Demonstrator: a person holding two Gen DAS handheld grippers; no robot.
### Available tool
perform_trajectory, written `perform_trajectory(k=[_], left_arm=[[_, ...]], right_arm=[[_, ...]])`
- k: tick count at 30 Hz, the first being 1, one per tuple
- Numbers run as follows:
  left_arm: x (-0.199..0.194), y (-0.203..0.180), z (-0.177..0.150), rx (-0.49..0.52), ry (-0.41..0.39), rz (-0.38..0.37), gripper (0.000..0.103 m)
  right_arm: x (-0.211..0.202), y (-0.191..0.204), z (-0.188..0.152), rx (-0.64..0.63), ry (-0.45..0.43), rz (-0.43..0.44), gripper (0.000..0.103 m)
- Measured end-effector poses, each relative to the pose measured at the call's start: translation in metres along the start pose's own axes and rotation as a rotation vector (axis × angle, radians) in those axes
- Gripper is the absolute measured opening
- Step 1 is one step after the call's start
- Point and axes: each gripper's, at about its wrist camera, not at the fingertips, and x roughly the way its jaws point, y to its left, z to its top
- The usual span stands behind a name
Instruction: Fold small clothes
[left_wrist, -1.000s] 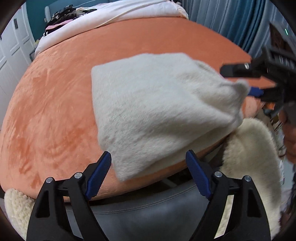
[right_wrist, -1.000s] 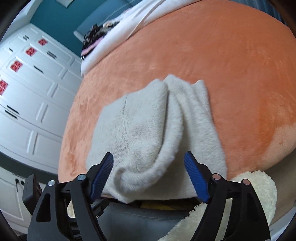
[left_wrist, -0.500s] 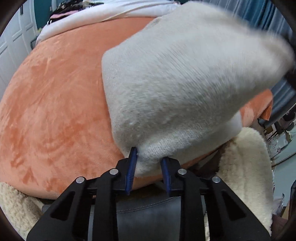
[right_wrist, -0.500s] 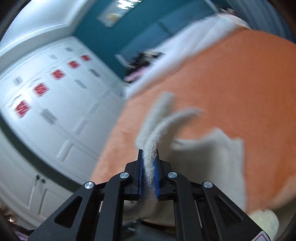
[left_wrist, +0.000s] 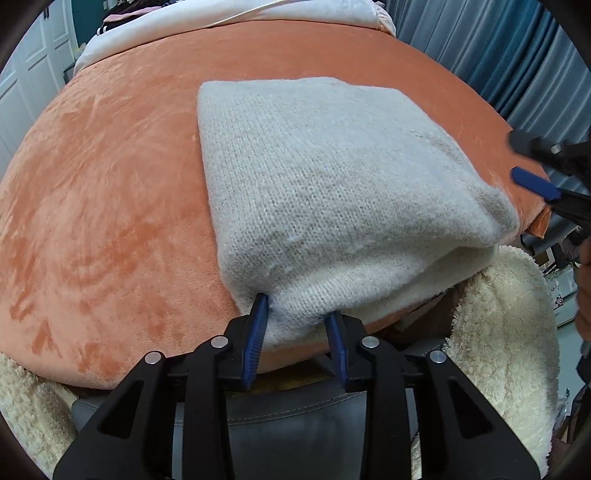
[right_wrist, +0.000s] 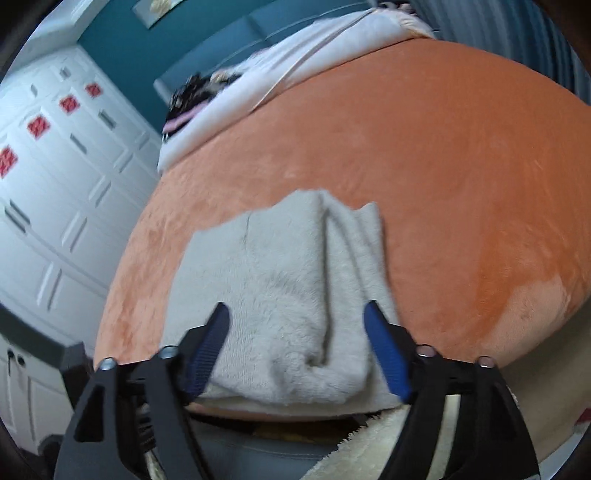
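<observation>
A cream knitted garment (left_wrist: 332, 192) lies folded flat on an orange plush bed cover (left_wrist: 110, 206), its near edge at the cover's front rim. My left gripper (left_wrist: 297, 325) is shut on the garment's near left corner, with the knit bunched between the blue pads. In the right wrist view the same garment (right_wrist: 280, 295) lies with a fold ridge down its middle. My right gripper (right_wrist: 295, 347) is open, its jaws spread wide just over the garment's near edge and holding nothing. The right gripper also shows at the right edge of the left wrist view (left_wrist: 546, 173).
A fluffy cream blanket (left_wrist: 502, 332) hangs below the bed's front right edge. A grey padded surface (left_wrist: 288, 435) sits under my grippers. White bedding and dark clothes (right_wrist: 207, 96) lie at the bed's far end. White cabinet doors (right_wrist: 55, 206) stand left, blue curtains (left_wrist: 480, 44) right.
The raised garment edge has been laid down flat on the cover. My right gripper has opened and let go of the garment. My left gripper stays shut on its corner.
</observation>
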Motion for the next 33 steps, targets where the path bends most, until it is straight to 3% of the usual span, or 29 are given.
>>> perform_trajectory(k=[2, 3, 4, 6, 8, 10, 12, 14, 15, 17, 20, 23, 25, 26, 30, 32, 33], left_arm=[[0.000, 0.002, -0.001, 0.003, 0.000, -0.006, 0.030], [0.000, 0.003, -0.001, 0.004, 0.005, -0.009, 0.028], [-0.002, 0.004, 0.000, 0.004, 0.009, -0.010, 0.021], [-0.009, 0.007, -0.001, -0.009, -0.001, -0.028, 0.016], [-0.015, 0.011, 0.001, -0.016, -0.008, -0.050, 0.014], [-0.018, 0.009, 0.001, 0.000, -0.021, -0.075, 0.014], [-0.013, 0.001, 0.002, 0.027, -0.011, -0.066, 0.014], [-0.005, -0.005, 0.001, 0.039, 0.014, -0.066, 0.014], [-0.001, -0.007, 0.000, 0.043, 0.030, -0.065, 0.014], [-0.003, -0.013, -0.003, 0.063, 0.033, -0.049, 0.015], [-0.021, -0.018, -0.002, 0.078, -0.002, -0.050, 0.018], [-0.054, -0.018, 0.003, 0.062, -0.085, -0.143, 0.021], [-0.076, -0.017, 0.008, 0.061, -0.152, -0.151, 0.038], [-0.083, -0.015, 0.013, 0.054, -0.178, -0.148, 0.041], [-0.068, -0.015, 0.039, -0.002, -0.168, -0.109, 0.042], [-0.050, -0.015, 0.054, -0.012, -0.141, -0.070, 0.042], [-0.041, -0.018, 0.058, -0.015, -0.122, -0.055, 0.041]], right_arm=[[0.040, 0.004, -0.003, -0.031, 0.093, -0.049, 0.072], [0.053, 0.007, -0.002, -0.039, 0.133, -0.039, 0.031], [0.055, 0.011, 0.000, -0.026, 0.147, -0.020, 0.019], [0.017, 0.021, 0.008, -0.024, 0.008, 0.084, 0.015], [-0.031, 0.028, 0.014, -0.016, -0.115, 0.140, 0.014], [-0.054, 0.021, 0.011, -0.005, -0.165, 0.146, 0.014], [-0.030, -0.001, -0.001, -0.013, -0.080, 0.002, 0.014], [0.024, -0.032, -0.026, -0.015, 0.111, -0.147, 0.014], [0.035, -0.040, -0.034, 0.011, 0.134, -0.135, 0.014], [0.020, -0.037, -0.031, 0.045, 0.083, -0.112, 0.016], [0.003, -0.027, -0.022, 0.057, 0.076, -0.097, 0.026], [-0.017, -0.018, -0.013, 0.044, 0.027, -0.095, 0.036], [-0.024, -0.020, -0.001, 0.083, -0.016, -0.045, 0.051], [-0.025, -0.020, 0.007, 0.101, -0.029, -0.017, 0.057], [0.014, -0.016, 0.035, 0.068, 0.012, -0.065, 0.065], [0.045, -0.015, 0.036, 0.048, 0.076, -0.093, 0.062], [0.055, -0.012, 0.037, 0.028, 0.109, -0.090, 0.031]])
